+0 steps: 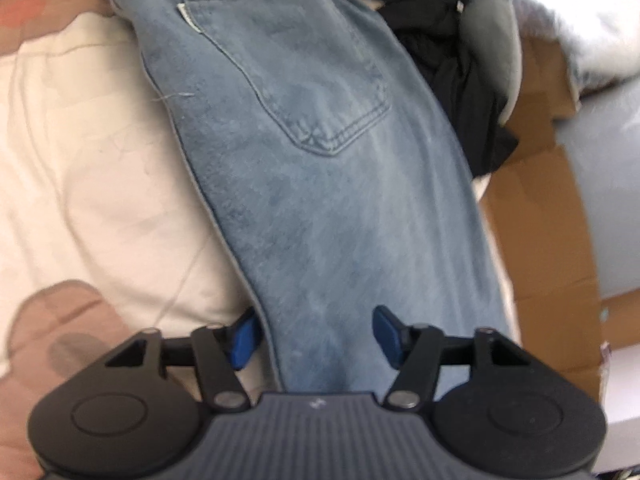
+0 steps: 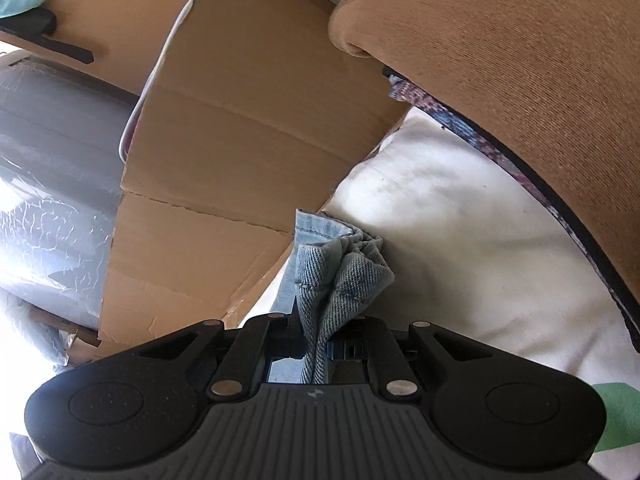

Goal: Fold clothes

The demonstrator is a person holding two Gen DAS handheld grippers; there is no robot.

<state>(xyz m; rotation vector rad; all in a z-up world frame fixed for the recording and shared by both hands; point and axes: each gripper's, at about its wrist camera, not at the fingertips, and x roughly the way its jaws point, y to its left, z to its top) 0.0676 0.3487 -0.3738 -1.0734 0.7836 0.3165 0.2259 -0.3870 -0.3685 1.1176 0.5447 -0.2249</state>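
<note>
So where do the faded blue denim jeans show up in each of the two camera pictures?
Left wrist view: the faded blue denim jeans fill the middle, back pocket up top, running down between the open left gripper.
Right wrist view: only a bunched hem at lower centre, pinched in the shut right gripper.
Shared landmark: brown cardboard box.

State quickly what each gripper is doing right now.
Left gripper: open, jaws on either side of the jeans, gripping nothing.
Right gripper: shut on the jeans' hem.

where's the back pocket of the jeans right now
In the left wrist view, the back pocket sits in the upper middle, on the jeans lying over the cream bedding, with dark clothes to its right.
</note>
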